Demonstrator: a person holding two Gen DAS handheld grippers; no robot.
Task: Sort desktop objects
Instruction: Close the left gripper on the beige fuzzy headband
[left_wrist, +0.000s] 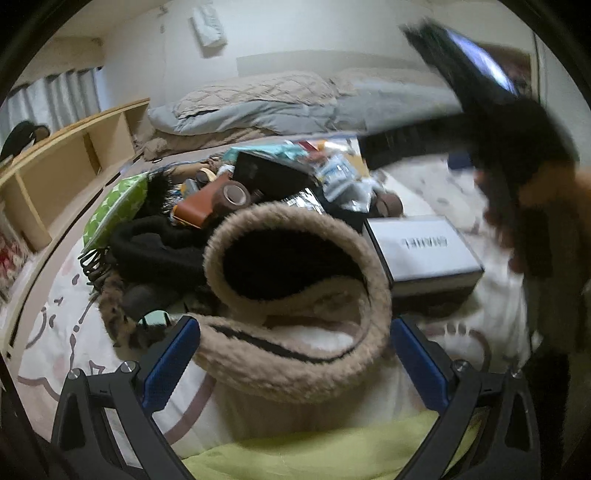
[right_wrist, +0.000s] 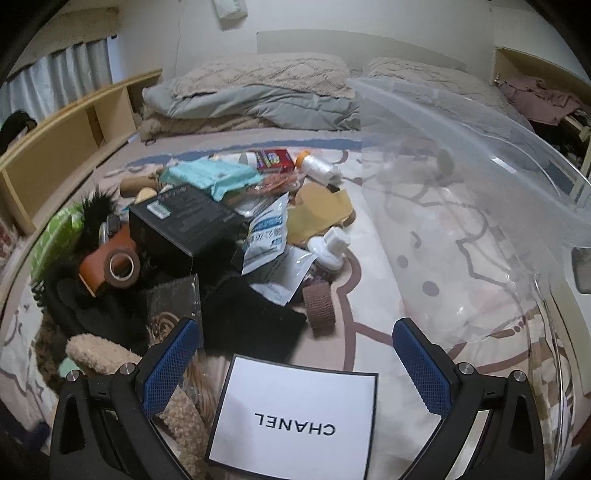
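Sorting looks barely begun: the jumbled pile of desktop objects (right_wrist: 207, 236) lies on the bed at ten o'clock of the empty clear plastic bin (right_wrist: 480, 206). Left tongs (left_wrist: 295, 354) and right tongs (right_wrist: 295, 354) gape, released, grasping nothing.

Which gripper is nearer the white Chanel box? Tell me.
Right. The right gripper hangs open directly over the white Chanel box, which lies between its fingers. The left gripper straddles the tan fleece hat, the box off to its right.
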